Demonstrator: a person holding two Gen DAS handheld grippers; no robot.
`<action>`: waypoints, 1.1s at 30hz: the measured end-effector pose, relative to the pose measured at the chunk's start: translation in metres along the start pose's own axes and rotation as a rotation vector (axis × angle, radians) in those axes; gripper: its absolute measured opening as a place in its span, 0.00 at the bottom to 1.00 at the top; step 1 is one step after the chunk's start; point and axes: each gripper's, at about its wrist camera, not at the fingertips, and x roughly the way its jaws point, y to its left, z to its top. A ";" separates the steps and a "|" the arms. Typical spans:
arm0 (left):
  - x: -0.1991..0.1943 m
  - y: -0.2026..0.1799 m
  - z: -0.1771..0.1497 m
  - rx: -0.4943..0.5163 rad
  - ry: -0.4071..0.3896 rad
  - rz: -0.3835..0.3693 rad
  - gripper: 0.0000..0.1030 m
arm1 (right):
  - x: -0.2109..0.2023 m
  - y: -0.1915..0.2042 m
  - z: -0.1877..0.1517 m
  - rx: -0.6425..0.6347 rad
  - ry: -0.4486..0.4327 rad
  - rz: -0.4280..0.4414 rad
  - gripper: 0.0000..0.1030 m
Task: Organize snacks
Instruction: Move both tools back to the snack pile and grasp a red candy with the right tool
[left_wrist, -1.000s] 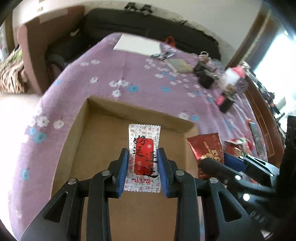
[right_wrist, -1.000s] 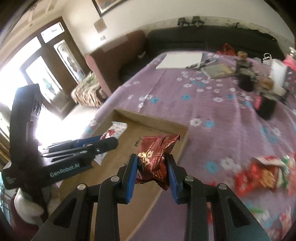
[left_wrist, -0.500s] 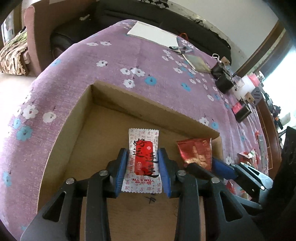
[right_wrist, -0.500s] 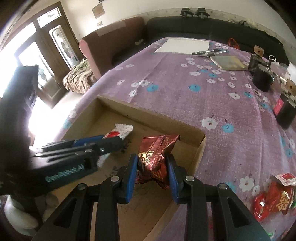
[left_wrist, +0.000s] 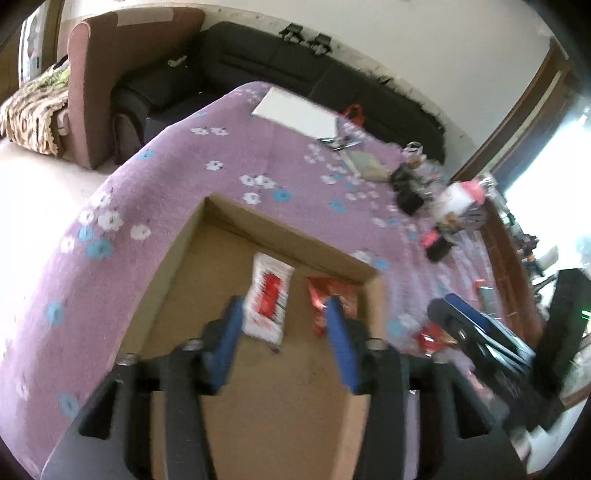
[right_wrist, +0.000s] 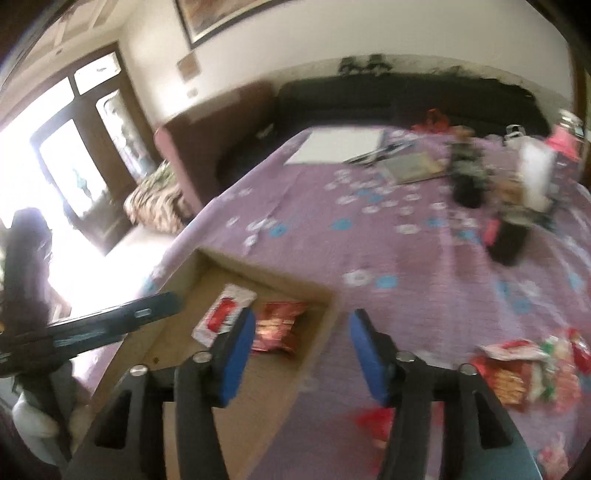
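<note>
Snacks are what we are sorting, and both pairs of jaws stand wide apart and grip nothing: the left gripper (left_wrist: 286, 325) hangs above the cardboard box (left_wrist: 284, 236) with the white-and-red packet (left_wrist: 267, 299) lying flat on its floor just ahead, and the right gripper (right_wrist: 301, 341) hovers over the box's right wall, the dark red packet (right_wrist: 277, 326) lying beside the white one. To do this step well, we judge, we should lift both grippers straight up clear of the walls; then carry the right one to the loose snack pile (right_wrist: 532, 365) on the purple cloth (right_wrist: 369, 240); close on one packet only.
</note>
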 end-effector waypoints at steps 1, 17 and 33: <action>-0.007 -0.002 -0.006 -0.003 -0.011 -0.022 0.62 | -0.007 -0.013 -0.003 0.018 -0.004 -0.021 0.55; -0.027 -0.050 -0.066 0.082 0.023 -0.110 0.63 | 0.023 -0.048 -0.073 0.049 0.167 -0.089 0.34; 0.002 -0.103 -0.091 0.186 0.102 -0.143 0.63 | -0.051 -0.081 -0.126 0.124 0.171 0.025 0.32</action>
